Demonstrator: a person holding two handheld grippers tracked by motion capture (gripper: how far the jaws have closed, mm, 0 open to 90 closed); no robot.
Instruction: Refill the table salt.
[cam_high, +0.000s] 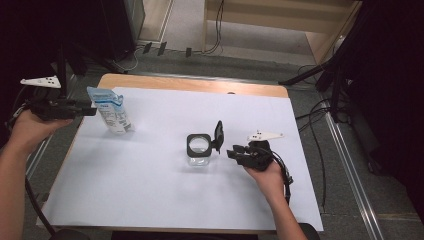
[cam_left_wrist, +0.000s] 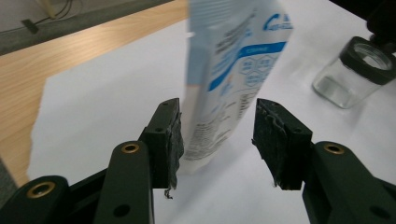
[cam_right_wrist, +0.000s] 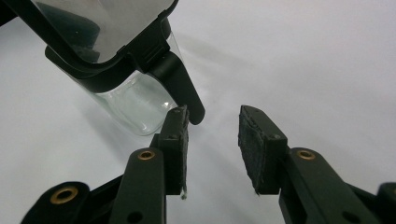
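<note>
A white and blue pouch (cam_high: 111, 111) stands upright at the far left of the white sheet. My left gripper (cam_high: 91, 108) reaches it from the left, level with its upper half. In the left gripper view the pouch (cam_left_wrist: 233, 70) stands in the gap of the left gripper (cam_left_wrist: 218, 107); the left pad (cam_left_wrist: 173, 135) is close to it and white paper shows before the right pad, so the jaws are open. A clear glass jar (cam_high: 199, 150) with a black rim stands mid-table, its black lid (cam_high: 218, 135) flipped up. My right gripper (cam_high: 231, 152) is open just right of it, its left pad (cam_right_wrist: 180, 135) near the lid's tab (cam_right_wrist: 182, 86).
A white sheet (cam_high: 165, 195) covers most of the wooden table (cam_high: 195, 84). Stand legs and cables lie on the floor beyond the far edge and along the right side. Dark drapes close both sides.
</note>
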